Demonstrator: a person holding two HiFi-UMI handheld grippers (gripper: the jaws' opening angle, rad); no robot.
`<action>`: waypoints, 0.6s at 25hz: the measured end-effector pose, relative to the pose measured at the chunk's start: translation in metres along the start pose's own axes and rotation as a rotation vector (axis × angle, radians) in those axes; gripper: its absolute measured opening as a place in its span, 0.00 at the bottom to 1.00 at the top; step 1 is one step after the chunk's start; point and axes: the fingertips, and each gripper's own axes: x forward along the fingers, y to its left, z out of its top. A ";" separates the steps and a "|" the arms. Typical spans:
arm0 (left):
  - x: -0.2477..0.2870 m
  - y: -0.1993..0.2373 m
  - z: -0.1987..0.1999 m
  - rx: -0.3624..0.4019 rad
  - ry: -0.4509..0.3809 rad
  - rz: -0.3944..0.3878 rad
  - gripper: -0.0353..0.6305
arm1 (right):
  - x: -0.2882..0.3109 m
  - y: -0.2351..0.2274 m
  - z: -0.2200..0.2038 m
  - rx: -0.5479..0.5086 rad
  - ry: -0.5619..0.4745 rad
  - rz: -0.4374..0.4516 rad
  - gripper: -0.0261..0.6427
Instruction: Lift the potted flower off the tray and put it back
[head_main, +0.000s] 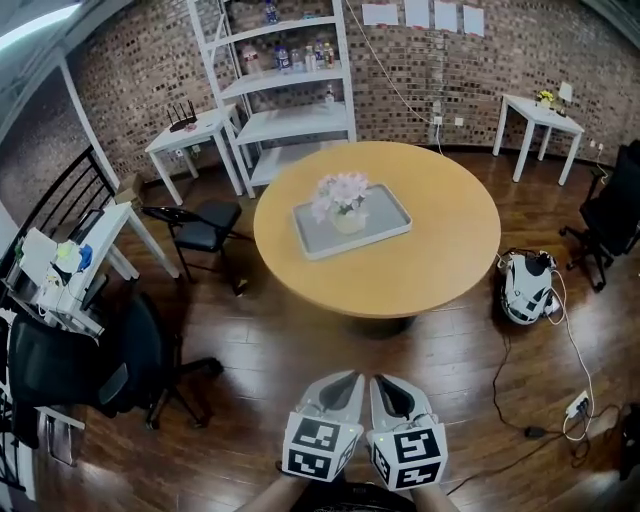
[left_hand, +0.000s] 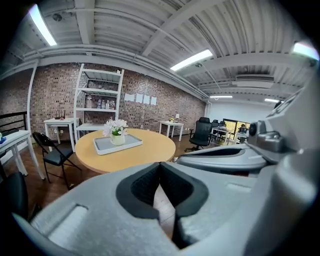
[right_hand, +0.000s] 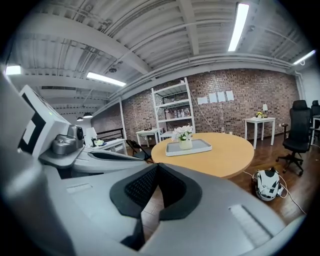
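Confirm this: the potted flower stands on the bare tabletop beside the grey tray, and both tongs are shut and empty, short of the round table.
Wrong in one respect: the potted flower stands on the grey tray, not beside it, as the head view shows. The left tongs and right tongs are shut and empty, short of the round table.

We count one potted flower (head_main: 342, 195), one tray (head_main: 385, 222), one round table (head_main: 400, 270) ahead of the jaws. Beyond, two white side tables (head_main: 190, 135) (head_main: 538, 108)
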 end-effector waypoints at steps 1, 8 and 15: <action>0.007 0.007 0.004 0.000 0.001 -0.006 0.06 | 0.009 -0.003 0.004 -0.001 0.001 -0.006 0.04; 0.054 0.065 0.035 -0.004 0.013 -0.038 0.06 | 0.081 -0.020 0.034 0.017 0.013 -0.043 0.04; 0.089 0.131 0.054 -0.022 0.026 -0.060 0.06 | 0.155 -0.022 0.057 0.022 0.037 -0.070 0.04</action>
